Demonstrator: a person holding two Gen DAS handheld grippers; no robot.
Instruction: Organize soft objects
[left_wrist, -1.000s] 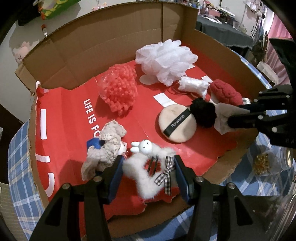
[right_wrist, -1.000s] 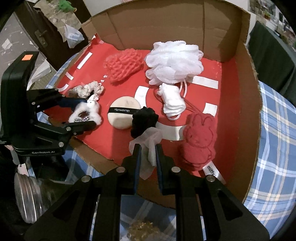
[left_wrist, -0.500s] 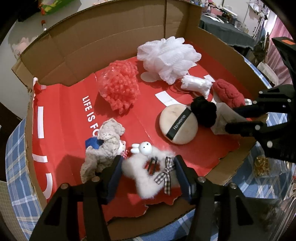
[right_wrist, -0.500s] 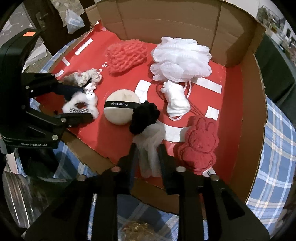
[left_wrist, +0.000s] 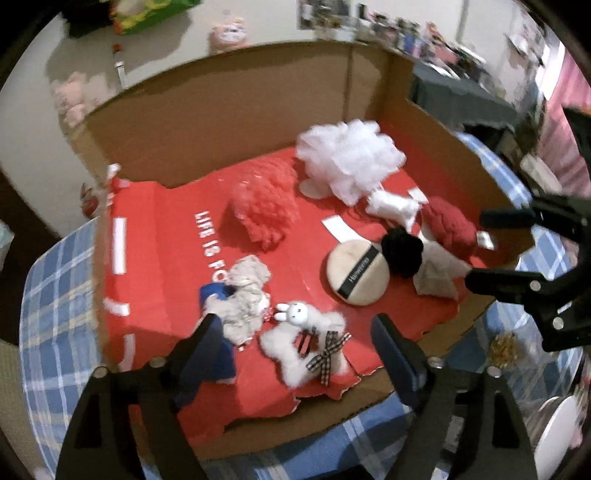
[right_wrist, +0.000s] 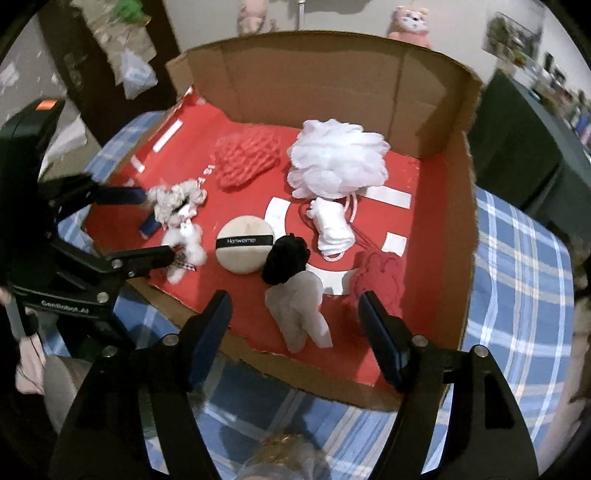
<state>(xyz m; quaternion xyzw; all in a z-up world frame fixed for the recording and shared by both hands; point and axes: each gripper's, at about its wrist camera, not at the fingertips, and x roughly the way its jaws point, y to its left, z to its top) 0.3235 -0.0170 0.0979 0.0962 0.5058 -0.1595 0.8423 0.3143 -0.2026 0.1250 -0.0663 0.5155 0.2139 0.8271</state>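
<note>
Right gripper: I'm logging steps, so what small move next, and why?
Probably lift the right gripper back; its fingers are spread wide, and the sheer white-and-black fabric scrunchie lies loose on the red-lined cardboard box floor, apparently placed.

white bath pouf (right_wrist: 338, 162); red box liner (left_wrist: 155, 236); blue plaid tablecloth (right_wrist: 517, 258)

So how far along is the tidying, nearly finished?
Apparently nearly: every soft item visible lies in the cardboard box, including the white bath pouf and powder puff. Both the left gripper and right gripper are open, empty. Nothing soft visibly remains outside.
</note>
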